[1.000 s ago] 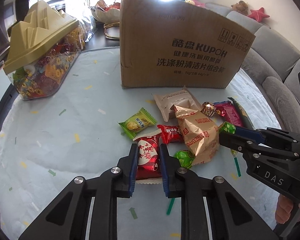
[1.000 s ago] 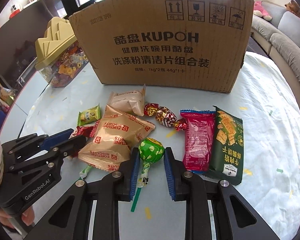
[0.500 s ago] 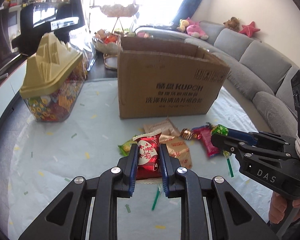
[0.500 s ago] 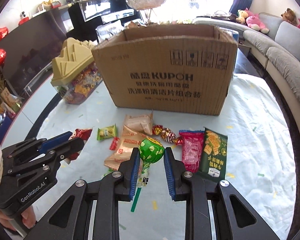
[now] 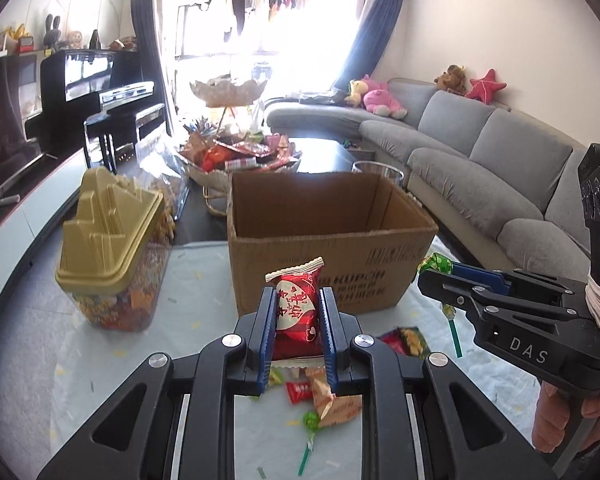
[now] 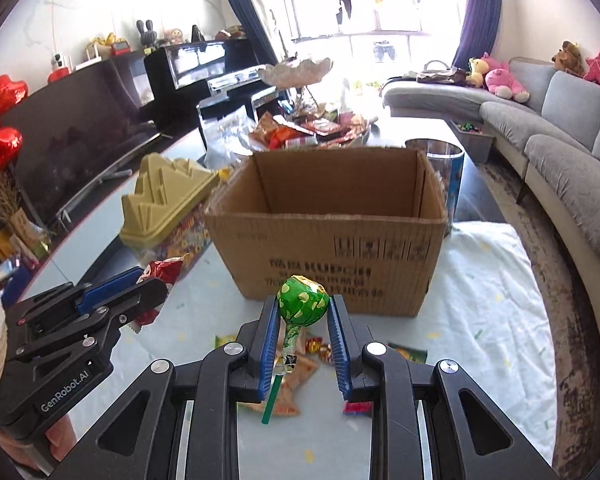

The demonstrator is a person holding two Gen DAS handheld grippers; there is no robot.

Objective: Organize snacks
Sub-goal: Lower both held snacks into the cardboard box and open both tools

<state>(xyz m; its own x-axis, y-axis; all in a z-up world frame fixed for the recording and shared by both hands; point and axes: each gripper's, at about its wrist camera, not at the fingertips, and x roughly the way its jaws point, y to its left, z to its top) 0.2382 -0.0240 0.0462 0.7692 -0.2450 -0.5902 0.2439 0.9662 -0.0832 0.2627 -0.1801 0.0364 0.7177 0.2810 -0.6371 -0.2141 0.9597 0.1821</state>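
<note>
Red snack packet (image 5: pixel 297 312), white-hearted, crimped ends

Black grippers (image 5: pixel 296 324), blue jaws, silver screws, apparently bare-skinned hand (image 5: pixel 568 420).

"DAS" stands in white on the right gripper (image 5: pixel 436 280) body; "GenRobot.AI" on the left gripper (image 6: pixel 156 292) body; "KUPOH" reads blurrily on the cardboard box (image 5: pixel 332 280) front.

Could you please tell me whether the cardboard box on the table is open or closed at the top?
Open. The cardboard box shows no flaps over its top; both wrist views look past the rim onto bare inner walls. Its floor is hidden, so contents cannot be told.
</note>
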